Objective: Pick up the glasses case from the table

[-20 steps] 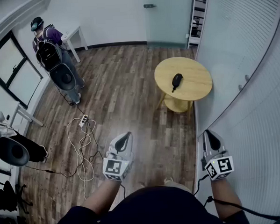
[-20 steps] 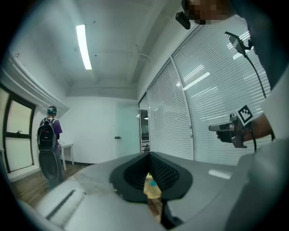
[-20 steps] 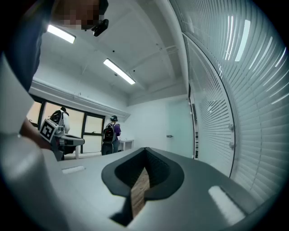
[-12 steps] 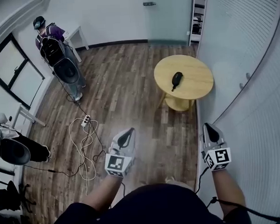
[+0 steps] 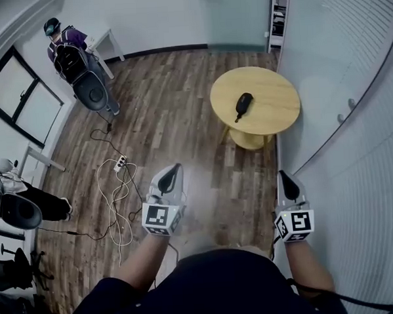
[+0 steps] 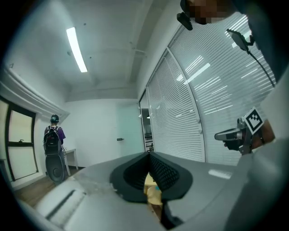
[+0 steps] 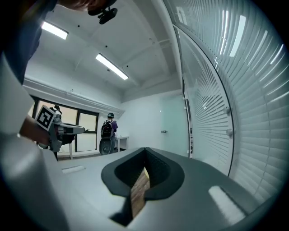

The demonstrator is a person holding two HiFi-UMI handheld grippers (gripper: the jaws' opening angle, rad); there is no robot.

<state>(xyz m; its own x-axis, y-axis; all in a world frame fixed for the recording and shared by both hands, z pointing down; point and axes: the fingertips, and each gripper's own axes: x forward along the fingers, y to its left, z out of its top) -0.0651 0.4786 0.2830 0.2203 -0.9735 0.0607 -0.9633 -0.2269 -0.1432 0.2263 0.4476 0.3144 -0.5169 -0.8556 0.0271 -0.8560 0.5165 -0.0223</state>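
Observation:
A black glasses case (image 5: pixel 243 104) lies near the middle of a round yellow wooden table (image 5: pixel 276 113) in the head view, well ahead of both grippers. My left gripper (image 5: pixel 175 168) is held level over the wood floor, left of the table and short of it, jaws shut with nothing in them (image 6: pixel 148 155). My right gripper (image 5: pixel 283 176) hangs level close to the blind-covered wall, short of the table, also shut and empty (image 7: pixel 145 151). Through the left jaws' lower gap a sliver of the yellow table shows.
A glass wall with blinds (image 5: pixel 352 112) runs along the right. White cables and a power strip (image 5: pixel 120 165) lie on the floor at left. A person with a backpack (image 5: pixel 69 51) stands by a small white table (image 5: pixel 108 43) at the back left. Office chairs (image 5: pixel 15 208) stand at the left edge.
The view has advanced toward the table, which now sits larger and nearer. Both grippers have travelled forward with me and stay shut.

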